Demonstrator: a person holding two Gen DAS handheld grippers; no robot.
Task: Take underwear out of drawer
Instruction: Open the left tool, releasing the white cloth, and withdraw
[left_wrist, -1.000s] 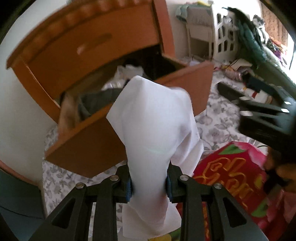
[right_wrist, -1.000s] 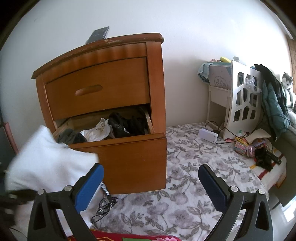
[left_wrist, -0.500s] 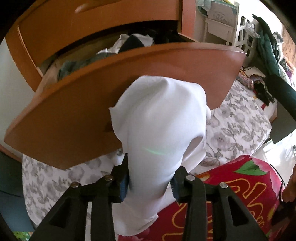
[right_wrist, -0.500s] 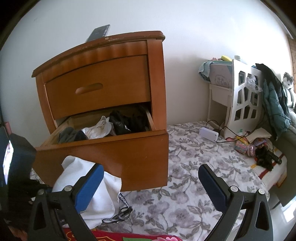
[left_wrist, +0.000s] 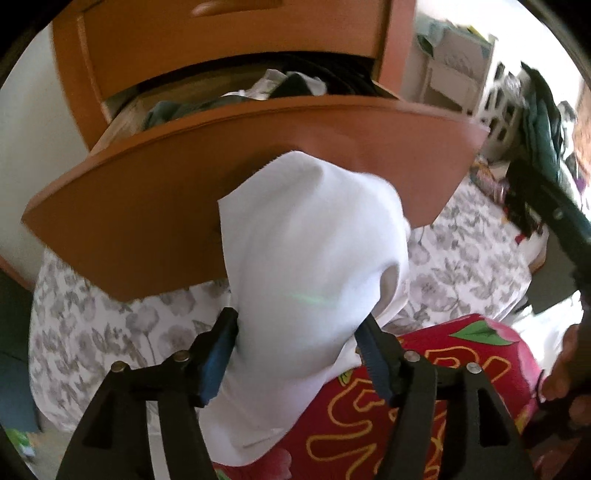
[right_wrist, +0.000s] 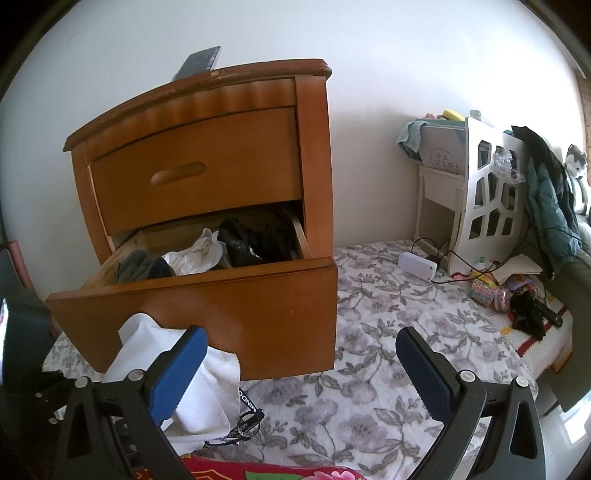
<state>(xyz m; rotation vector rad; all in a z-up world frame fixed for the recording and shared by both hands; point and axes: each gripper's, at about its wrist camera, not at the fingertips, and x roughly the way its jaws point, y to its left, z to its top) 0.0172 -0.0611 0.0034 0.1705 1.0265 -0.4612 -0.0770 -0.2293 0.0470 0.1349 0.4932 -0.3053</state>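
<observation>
White underwear (left_wrist: 314, 258) hangs bunched between the fingers of my left gripper (left_wrist: 295, 354), in front of the pulled-out lower drawer (left_wrist: 166, 206). The jaws are opening and stand wide, and the blue pads only brush the sides of the cloth. Its lower end lies on the red blanket (left_wrist: 424, 424). In the right wrist view the same white underwear (right_wrist: 214, 384) lies heaped below the drawer front (right_wrist: 221, 302). My right gripper (right_wrist: 301, 373) is open with nothing between its fingers, held back from the drawer. More clothes (right_wrist: 195, 254), white, grey and black, fill the drawer.
The wooden nightstand (right_wrist: 207, 147) stands against the wall on a floral sheet (right_wrist: 388, 369), with its upper drawer shut. A black lanyard (right_wrist: 247, 417) lies beside the underwear. A white box with cables (right_wrist: 417, 266), a white shelf (right_wrist: 484, 199) and clutter are to the right.
My left gripper came down from drawer height to in front of the drawer's face, and its jaws spread apart around the white underwear. The cloth now rests low. The right gripper kept still.
</observation>
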